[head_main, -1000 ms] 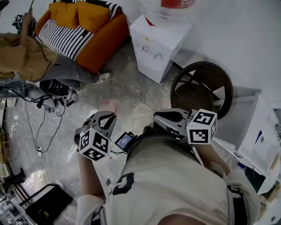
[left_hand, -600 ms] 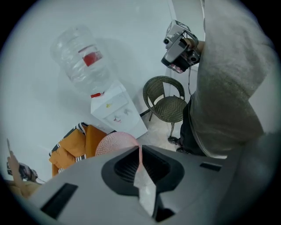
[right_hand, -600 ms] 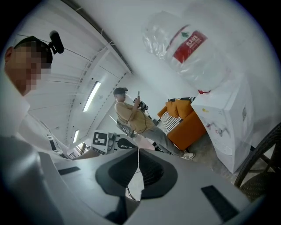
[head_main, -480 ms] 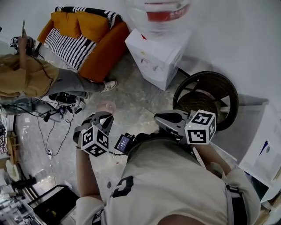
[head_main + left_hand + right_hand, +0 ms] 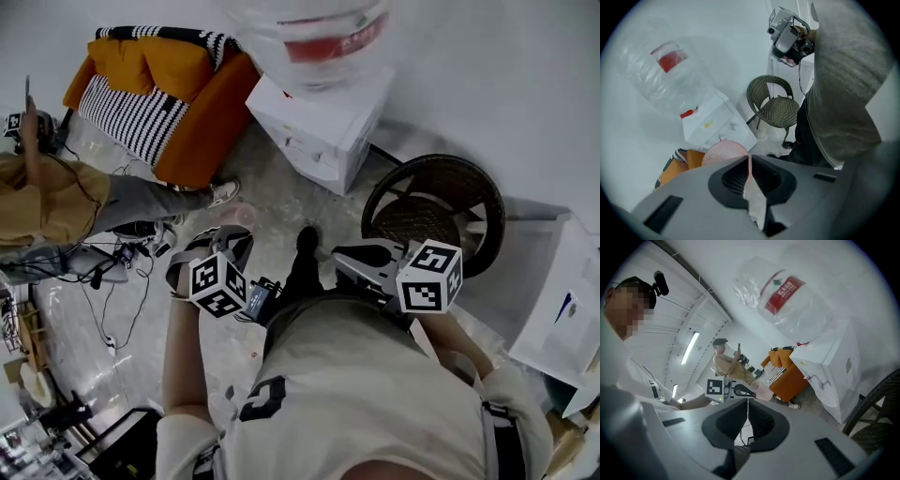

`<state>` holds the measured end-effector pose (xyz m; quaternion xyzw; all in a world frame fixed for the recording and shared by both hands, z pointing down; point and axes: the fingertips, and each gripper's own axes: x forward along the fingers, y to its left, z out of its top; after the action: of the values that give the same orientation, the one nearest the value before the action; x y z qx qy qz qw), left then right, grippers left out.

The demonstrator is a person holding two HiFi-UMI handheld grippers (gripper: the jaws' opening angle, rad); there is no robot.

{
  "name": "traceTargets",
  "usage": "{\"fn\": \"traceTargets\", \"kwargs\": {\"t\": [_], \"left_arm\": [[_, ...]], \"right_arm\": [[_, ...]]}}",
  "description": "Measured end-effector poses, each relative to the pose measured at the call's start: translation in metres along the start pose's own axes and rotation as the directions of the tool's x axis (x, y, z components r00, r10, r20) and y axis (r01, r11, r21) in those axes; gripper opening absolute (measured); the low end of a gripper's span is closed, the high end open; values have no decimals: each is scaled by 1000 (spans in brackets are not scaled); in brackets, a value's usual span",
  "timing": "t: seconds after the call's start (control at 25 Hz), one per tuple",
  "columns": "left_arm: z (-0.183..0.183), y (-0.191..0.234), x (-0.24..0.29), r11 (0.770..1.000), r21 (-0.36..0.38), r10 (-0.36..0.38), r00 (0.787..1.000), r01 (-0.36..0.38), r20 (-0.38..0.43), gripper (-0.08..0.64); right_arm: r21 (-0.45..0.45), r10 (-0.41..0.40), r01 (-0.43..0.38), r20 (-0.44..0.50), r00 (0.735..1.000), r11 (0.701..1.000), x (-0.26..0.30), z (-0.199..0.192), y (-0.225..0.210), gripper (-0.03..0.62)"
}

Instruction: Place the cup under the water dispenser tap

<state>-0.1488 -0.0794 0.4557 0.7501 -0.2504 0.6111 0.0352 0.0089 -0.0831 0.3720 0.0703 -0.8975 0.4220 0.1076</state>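
Note:
A pink cup (image 5: 724, 152) hangs from my left gripper (image 5: 749, 163), whose jaws are shut on its rim. From the head view, the cup (image 5: 232, 217) shows just beyond the left gripper (image 5: 225, 246), over the floor and short of the white water dispenser (image 5: 319, 127). A clear bottle (image 5: 309, 33) with a red label tops the dispenser. Its taps (image 5: 818, 379) face the room. My right gripper (image 5: 345, 255) is shut on nothing, level with the left one; its view shows the cup (image 5: 762, 390) to the left of the dispenser (image 5: 834, 364).
A dark wicker chair (image 5: 434, 202) stands right of the dispenser. An orange sofa (image 5: 183, 98) with striped cushions is on its left. A seated person (image 5: 56, 202) and floor cables (image 5: 103, 281) lie far left. A white cabinet (image 5: 562, 300) is at the right.
Both grippers have moved forward toward the dispenser, the left one carrying the cup. The dispenser now sits closer and lower in the head view, and a dark shoe has come into sight.

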Motion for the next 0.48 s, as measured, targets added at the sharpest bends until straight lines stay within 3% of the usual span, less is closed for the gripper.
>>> {"fn": "traceTargets", "kwargs": {"t": [0.48], "left_arm": [[5,68,106,994,65,-97,987,89,125,69]], "right_arm": [[64,-177,177,-6,984,982,50,45,-40,29]]}}
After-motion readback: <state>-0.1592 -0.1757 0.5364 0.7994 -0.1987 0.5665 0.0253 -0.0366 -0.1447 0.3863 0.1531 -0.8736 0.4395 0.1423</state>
